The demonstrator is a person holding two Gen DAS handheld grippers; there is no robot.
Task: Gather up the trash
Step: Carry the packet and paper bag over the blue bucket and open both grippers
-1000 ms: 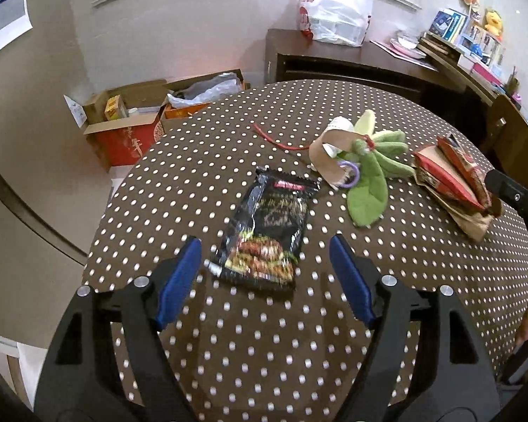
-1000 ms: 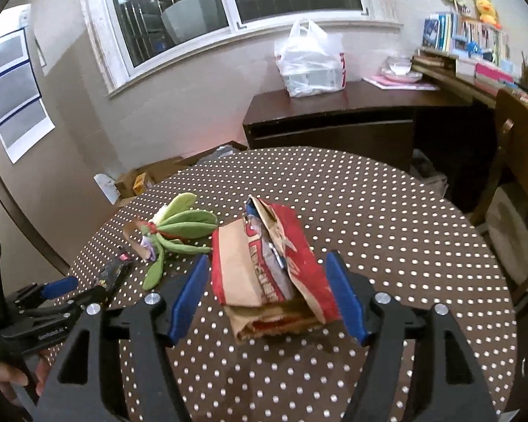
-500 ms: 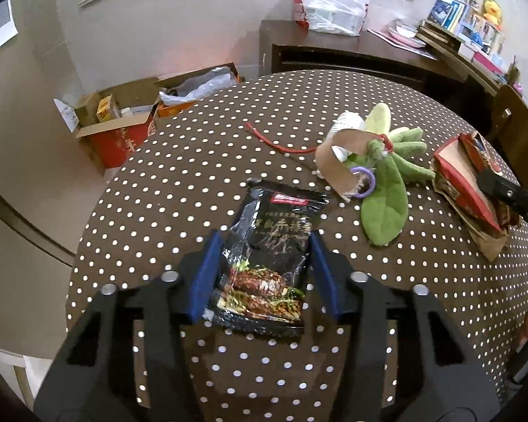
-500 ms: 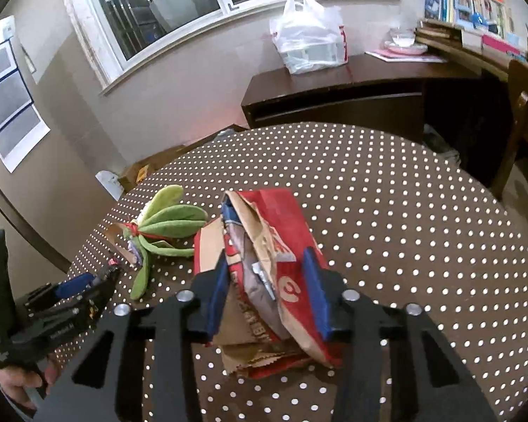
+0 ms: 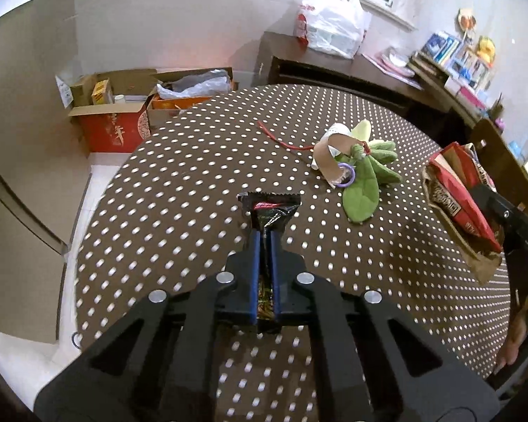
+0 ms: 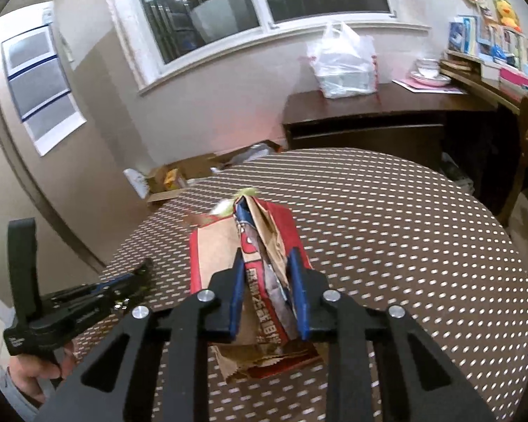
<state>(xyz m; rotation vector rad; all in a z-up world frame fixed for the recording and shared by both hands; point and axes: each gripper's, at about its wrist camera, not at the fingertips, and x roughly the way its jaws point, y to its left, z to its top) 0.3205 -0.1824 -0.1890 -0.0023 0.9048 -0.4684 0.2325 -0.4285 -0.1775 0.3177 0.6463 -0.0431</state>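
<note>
- Left tool point(image 5: 264, 246) has just pinched tight on the black snack wrapper point(image 5: 271, 211), which hangs just over the dotted worktop point(image 5: 193, 183).
- Right tool point(image 6: 268, 274) has been closing too and now clamps the red paper bag point(image 6: 260, 242), its bottom about at the cloth.
- I'd lift both straight up, grip steady, clear of the green plush point(image 5: 364, 186).
</note>
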